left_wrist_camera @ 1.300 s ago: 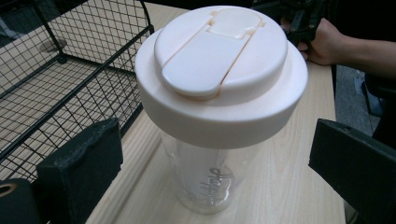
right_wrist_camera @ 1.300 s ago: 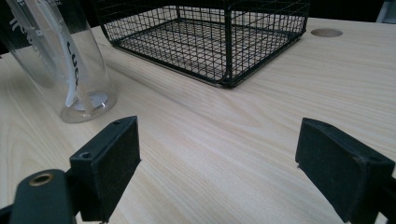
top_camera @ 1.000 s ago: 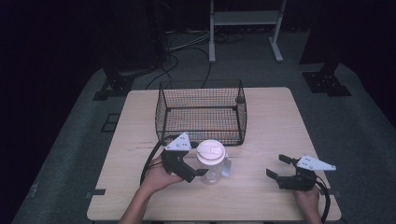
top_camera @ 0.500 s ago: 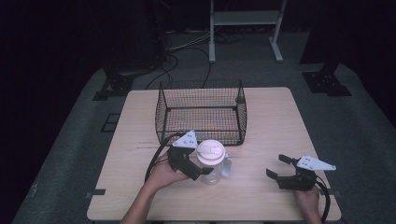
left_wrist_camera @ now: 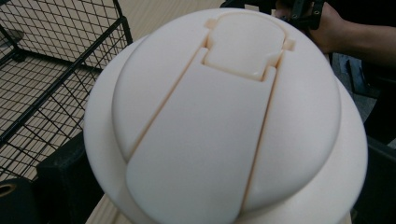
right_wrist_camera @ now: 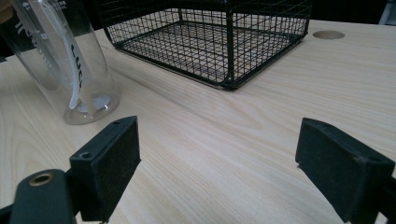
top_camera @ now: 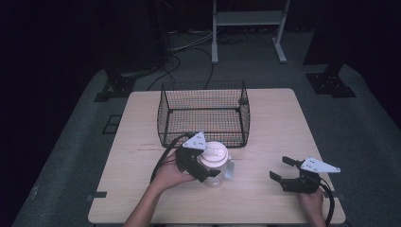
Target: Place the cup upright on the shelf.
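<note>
A clear plastic bottle (top_camera: 221, 176) with a cream flip-top lid (top_camera: 213, 155) stands on the wooden table (top_camera: 274, 123), just in front of a black wire basket (top_camera: 204, 85). My left gripper (top_camera: 207, 166) is shut on the bottle just below the lid, a jaw on each side. The lid (left_wrist_camera: 224, 116) looms large in the left gripper view. In the right gripper view the bottle (right_wrist_camera: 70, 60) leans a little, its base on the table. My right gripper (top_camera: 280, 167) rests open near the front right, nothing between its pads (right_wrist_camera: 112, 158).
The basket (right_wrist_camera: 205, 42) holds nothing that I can see and sits at the table's middle back. A round hole (right_wrist_camera: 328, 34) marks the tabletop beyond it. Cables trail from both grippers. A white stand (top_camera: 246, 19) and dark floor lie behind the table.
My left gripper has slid right and slightly forward onto the bottle, and its jaws now flank the lid. The right gripper has stayed put.
</note>
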Demonstrator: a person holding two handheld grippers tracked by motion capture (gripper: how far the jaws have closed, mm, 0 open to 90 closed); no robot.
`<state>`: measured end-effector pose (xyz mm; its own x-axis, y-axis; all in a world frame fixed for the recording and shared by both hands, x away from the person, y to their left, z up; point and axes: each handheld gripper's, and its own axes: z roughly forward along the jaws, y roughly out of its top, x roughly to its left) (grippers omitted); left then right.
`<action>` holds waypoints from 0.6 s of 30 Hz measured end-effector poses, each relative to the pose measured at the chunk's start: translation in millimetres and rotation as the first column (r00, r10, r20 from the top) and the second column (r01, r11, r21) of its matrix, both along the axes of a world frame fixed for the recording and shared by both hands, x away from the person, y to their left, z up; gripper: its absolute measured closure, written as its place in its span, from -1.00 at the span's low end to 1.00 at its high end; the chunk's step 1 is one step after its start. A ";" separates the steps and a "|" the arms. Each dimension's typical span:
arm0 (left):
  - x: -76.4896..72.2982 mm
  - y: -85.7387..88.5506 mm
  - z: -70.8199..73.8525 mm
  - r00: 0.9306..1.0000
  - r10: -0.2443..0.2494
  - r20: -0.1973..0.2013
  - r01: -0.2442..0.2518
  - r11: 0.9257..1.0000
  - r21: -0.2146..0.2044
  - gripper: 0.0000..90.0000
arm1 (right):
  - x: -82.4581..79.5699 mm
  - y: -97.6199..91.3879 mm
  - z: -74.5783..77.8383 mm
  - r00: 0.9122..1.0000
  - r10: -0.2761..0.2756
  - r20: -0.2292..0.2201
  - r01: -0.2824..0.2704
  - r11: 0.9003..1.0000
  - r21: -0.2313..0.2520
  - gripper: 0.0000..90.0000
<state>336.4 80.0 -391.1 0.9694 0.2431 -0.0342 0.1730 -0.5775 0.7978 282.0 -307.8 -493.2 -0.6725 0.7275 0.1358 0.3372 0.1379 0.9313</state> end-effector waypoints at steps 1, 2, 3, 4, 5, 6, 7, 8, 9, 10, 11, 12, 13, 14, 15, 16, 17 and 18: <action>0.3 -0.3 -0.3 1.000 -0.001 -0.001 0.001 1.000 0.001 -0.96 | 0.0 0.0 0.0 1.000 0.000 0.001 0.000 1.000 0.000 -0.71; 0.5 -0.8 -0.6 1.000 -0.001 -0.005 0.001 1.000 0.004 -0.96 | 0.0 0.1 0.0 1.000 0.000 0.000 0.000 1.000 0.000 -0.71; 0.7 -1.5 -1.1 1.000 -0.003 -0.004 0.003 1.000 0.006 -0.96 | 0.0 0.1 0.0 1.000 0.000 -0.001 0.000 1.000 -0.001 -0.71; 0.7 -2.2 -1.5 1.000 -0.002 -0.006 0.002 1.000 0.006 -0.96 | 0.0 0.2 0.0 1.000 0.000 -0.001 0.000 1.000 -0.001 -0.71; 0.8 -2.9 -1.9 1.000 -0.004 -0.006 0.004 1.000 0.005 -0.96 | -0.1 0.1 0.0 1.000 0.000 0.000 0.000 1.000 -0.001 -0.71; 0.8 -3.1 -2.0 1.000 -0.003 -0.004 0.003 1.000 0.005 -0.95 | -0.1 0.1 0.0 1.000 0.000 0.001 0.000 1.000 0.000 -0.72; 0.9 -3.0 -2.0 1.000 -0.003 -0.002 0.003 1.000 0.003 -0.95 | 0.0 0.1 0.0 1.000 0.000 0.001 0.000 1.000 0.000 -0.71; 1.3 -2.6 -1.8 1.000 -0.003 0.000 0.003 1.000 0.003 -0.93 | 0.0 0.0 0.0 1.000 0.000 0.001 0.000 1.000 0.000 -0.71; 1.9 -1.9 -1.7 1.000 -0.005 -0.004 0.005 1.000 -0.002 -0.91 | 0.0 0.1 0.0 1.000 0.000 0.001 0.000 1.000 0.000 -0.71; 2.2 -1.5 -1.6 1.000 -0.008 -0.007 0.008 1.000 -0.003 -0.90 | 0.0 0.1 0.0 1.000 0.000 0.001 0.000 1.000 0.000 -0.71; 2.1 -1.4 -1.5 1.000 -0.009 -0.004 0.009 1.000 -0.001 -0.89 | 0.0 0.1 0.0 1.000 0.000 0.002 0.000 1.000 0.000 -0.71; 1.9 -1.4 -1.3 1.000 -0.008 -0.004 0.008 1.000 0.001 -0.89 | 0.0 0.1 0.0 1.000 0.000 0.002 0.000 1.000 0.000 -0.71; 2.2 -1.3 -1.1 1.000 -0.009 -0.006 0.009 1.000 0.002 -0.89 | 0.0 0.0 0.0 1.000 0.000 0.002 0.000 1.000 0.000 -0.71; 2.1 -1.3 -1.1 1.000 -0.009 -0.007 0.009 1.000 0.000 -0.89 | 0.0 0.0 0.0 1.000 0.000 0.002 0.000 1.000 0.000 -0.71; 2.1 -1.2 -1.0 1.000 -0.009 -0.007 0.009 1.000 0.001 -0.89 | 0.0 0.0 0.0 1.000 0.000 0.002 0.000 1.000 0.000 -0.71; 2.0 -1.1 -0.8 1.000 -0.009 -0.008 0.009 1.000 0.001 -0.88 | 0.0 0.0 0.0 1.000 0.000 0.002 0.000 1.000 0.000 -0.71; 1.8 -1.2 -0.8 1.000 -0.010 -0.010 0.010 1.000 0.001 -0.88 | 0.0 -0.1 0.0 1.000 0.000 0.003 0.000 1.000 0.000 -0.71; 1.7 -1.2 -0.6 1.000 -0.011 -0.010 0.011 1.000 0.002 -0.88 | 0.0 -0.1 0.0 1.000 0.001 0.003 -0.001 1.000 0.000 -0.71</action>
